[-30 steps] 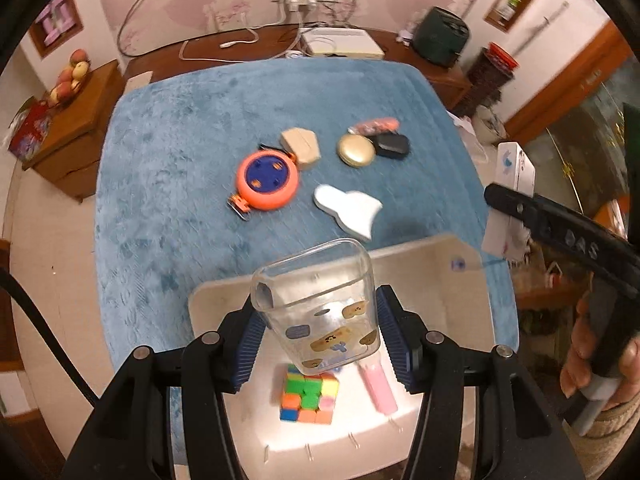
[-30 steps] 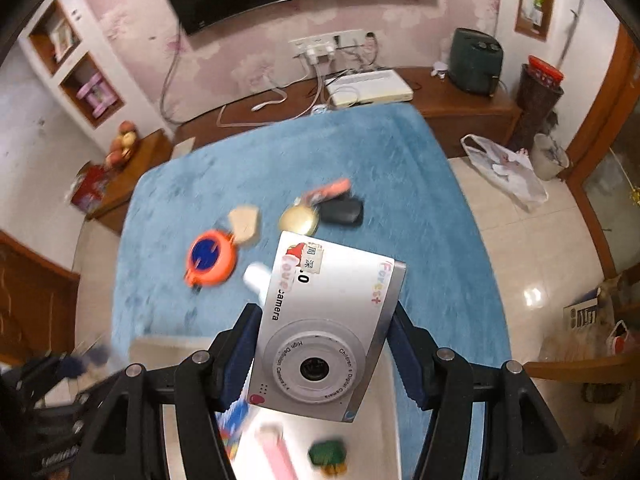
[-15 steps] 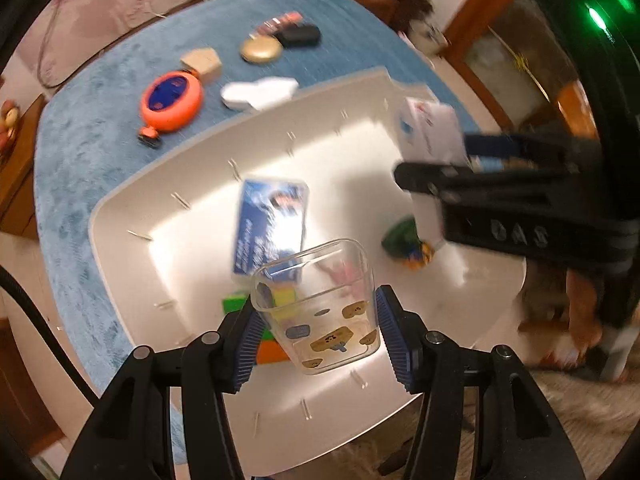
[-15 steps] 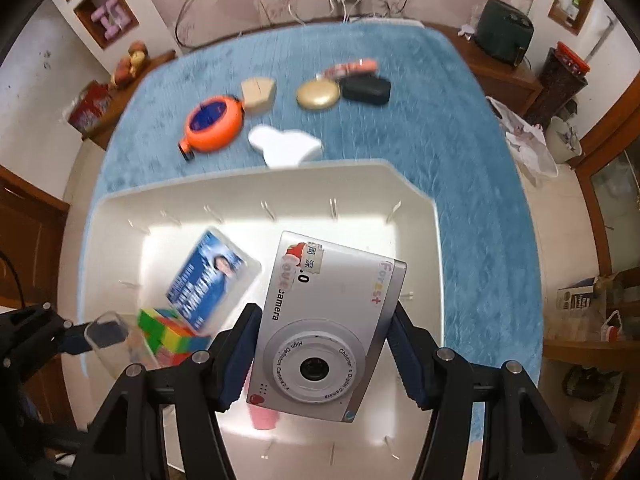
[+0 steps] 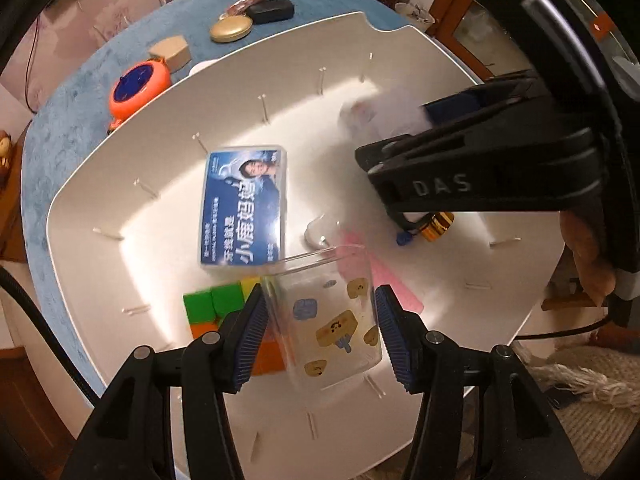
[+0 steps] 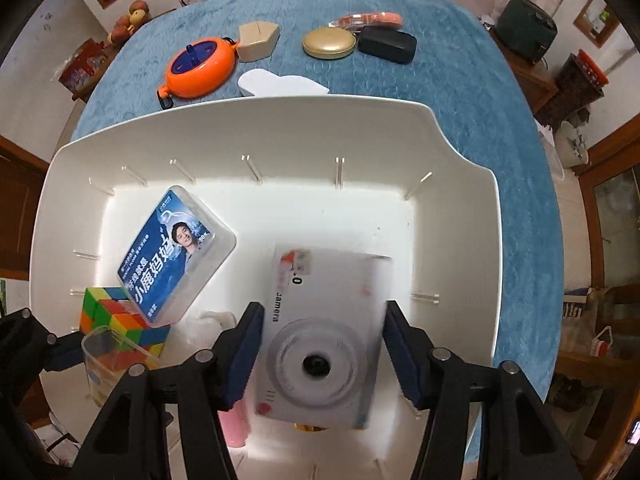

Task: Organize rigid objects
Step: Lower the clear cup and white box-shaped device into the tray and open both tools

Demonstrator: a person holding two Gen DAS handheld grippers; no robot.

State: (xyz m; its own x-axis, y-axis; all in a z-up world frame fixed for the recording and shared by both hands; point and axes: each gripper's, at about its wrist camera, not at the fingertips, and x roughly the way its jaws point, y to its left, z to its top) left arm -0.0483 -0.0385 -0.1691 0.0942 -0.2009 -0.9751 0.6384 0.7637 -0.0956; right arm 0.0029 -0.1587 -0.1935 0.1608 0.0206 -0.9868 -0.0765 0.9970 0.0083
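Both grippers are pointing down into the white bin, because that is where the hard things are being tidied away.

The left gripper is pinching the clear cup with the little bear pictures. Its blue pads are pressing on both sides of the cup, so the cup is hanging and not dropping. It is hanging tipped over the colour cube, at about seven o'clock in the bin. There is not much bare floor there, so I think the cup is going to need a free spot beside the cube.

The right gripper is holding its jaws around the silver camera, over the bin at about five o'clock. The jaws have just been closing a little, with the camera between them. The camera is looking smeary while the fingers are looking sharp, so it may be slipping. I cannot tell if the pads are really squeezing it. It is coming in flat, lens up, so it can lie down on the empty floor there.

The blue card box is lying at ten o'clock from the camera, leaning on the cube.

Past the bin at twelve o'clock, more things are waiting on the blue cover: the orange round thing, the tan box, the gold disc and the black case.
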